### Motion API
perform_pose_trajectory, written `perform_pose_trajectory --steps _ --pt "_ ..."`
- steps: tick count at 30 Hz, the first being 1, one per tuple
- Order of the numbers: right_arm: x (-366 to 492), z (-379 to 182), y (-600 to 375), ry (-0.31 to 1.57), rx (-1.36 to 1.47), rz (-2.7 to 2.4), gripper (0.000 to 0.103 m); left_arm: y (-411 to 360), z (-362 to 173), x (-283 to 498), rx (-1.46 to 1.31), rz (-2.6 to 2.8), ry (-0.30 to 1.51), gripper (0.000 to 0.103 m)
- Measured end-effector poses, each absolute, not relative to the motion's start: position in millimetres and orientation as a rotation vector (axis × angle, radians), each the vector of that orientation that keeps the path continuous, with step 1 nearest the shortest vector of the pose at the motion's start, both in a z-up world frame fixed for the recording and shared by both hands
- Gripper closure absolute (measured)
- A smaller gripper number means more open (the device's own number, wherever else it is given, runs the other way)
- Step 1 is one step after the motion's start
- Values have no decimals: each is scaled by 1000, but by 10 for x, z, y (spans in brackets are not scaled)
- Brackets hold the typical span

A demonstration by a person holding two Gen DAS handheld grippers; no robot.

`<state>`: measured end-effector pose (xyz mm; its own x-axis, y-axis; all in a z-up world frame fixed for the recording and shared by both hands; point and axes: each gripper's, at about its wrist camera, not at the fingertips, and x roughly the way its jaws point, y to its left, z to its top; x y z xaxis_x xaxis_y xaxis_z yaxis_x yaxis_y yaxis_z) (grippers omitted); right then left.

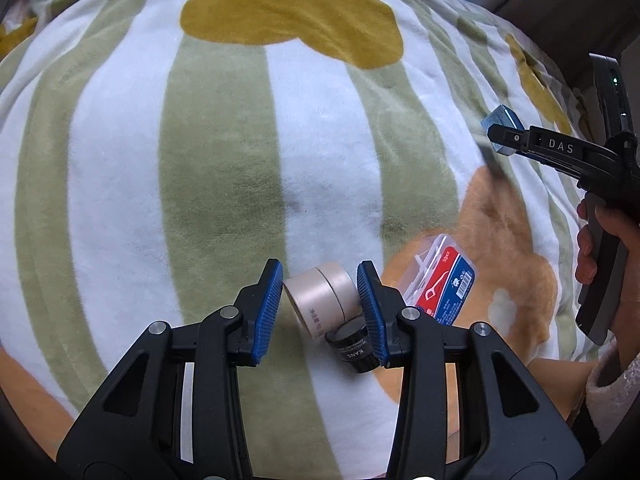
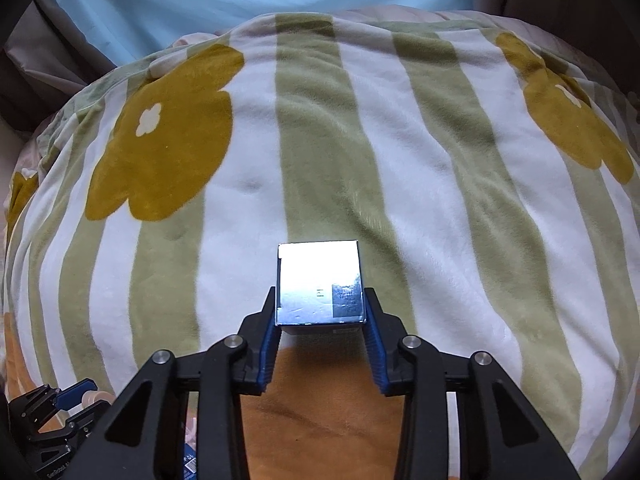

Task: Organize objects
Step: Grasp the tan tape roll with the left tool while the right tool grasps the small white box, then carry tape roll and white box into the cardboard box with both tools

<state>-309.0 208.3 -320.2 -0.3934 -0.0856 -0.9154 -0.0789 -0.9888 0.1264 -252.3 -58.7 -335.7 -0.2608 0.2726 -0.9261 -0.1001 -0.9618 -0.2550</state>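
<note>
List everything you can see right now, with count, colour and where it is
Plush striped blanket: one, green and white with mustard and orange flowers, under everything.
Beige tape rolls: two, side by side, between the left fingers.
Small black jar: one, beside the tape.
Clear plastic floss-pick box: one, red and blue label, right of the tape.
Shiny blue box: one, in the right gripper.
Left gripper: black, blue pads, open.
Right gripper: black, shut on the box.
Right hand: on the handle.
</note>
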Motion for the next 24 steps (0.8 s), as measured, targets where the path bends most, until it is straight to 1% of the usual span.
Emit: perform_pose_trajectory --steps 6,13,21,24 --pt "-3018 -2890 2049 -246 1666 -2605 68 -570 -3017 -2501 -1676 2346 -254 67" --pt "-2793 -2459 2034 -247 1572 -2588 68 -540 -2513 -2308 -1571 2397 -254 67" --pt "-2256 -1931 1990 -137 1455 -2555 68 -427 -2012 -1797 -1472 2444 -242 67" --pt "-1999 -1768 2008 -128 1418 -2537 68 -379 -1868 -1545 -1450 2459 -249 67"
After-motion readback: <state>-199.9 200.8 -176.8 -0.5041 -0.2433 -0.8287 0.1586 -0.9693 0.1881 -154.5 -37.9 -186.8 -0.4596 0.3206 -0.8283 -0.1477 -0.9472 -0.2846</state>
